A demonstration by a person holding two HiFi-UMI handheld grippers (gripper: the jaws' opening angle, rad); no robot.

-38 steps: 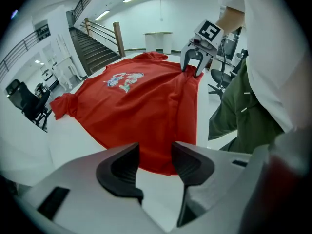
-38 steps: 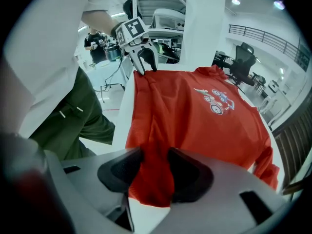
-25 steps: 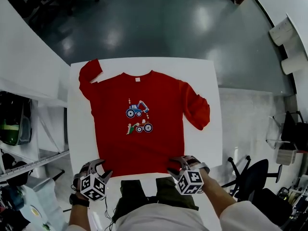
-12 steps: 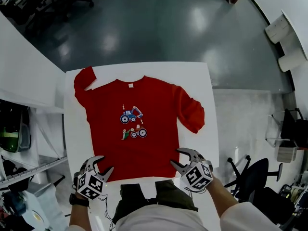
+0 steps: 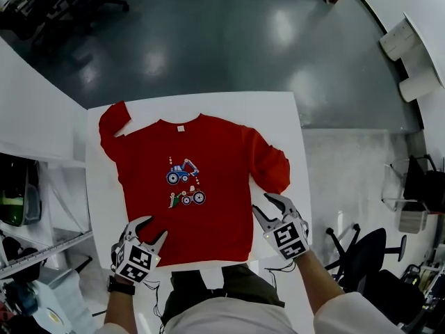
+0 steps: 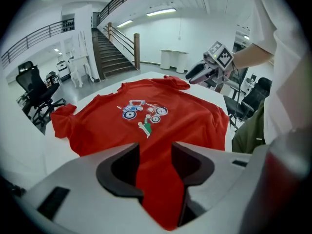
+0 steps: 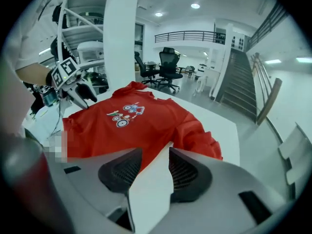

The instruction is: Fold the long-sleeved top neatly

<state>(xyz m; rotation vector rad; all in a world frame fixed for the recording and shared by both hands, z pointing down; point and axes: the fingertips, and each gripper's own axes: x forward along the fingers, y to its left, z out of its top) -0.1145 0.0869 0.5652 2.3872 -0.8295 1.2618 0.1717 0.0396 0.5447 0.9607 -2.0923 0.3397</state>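
From the head view we see the top spread flat on the table. The left gripper is over its near hem and the right gripper is beside its right edge. In the left gripper view, the jaws stand apart above red cloth. In the right gripper view, the jaws are apart and have just been closing slightly, with nothing between them.

One red long-sleeved top, two sleeves, two printed vehicles on the chest. One white table. Two grippers: left gripper, right gripper, one marker cube each. At least two black office chairs; others too dim to count.
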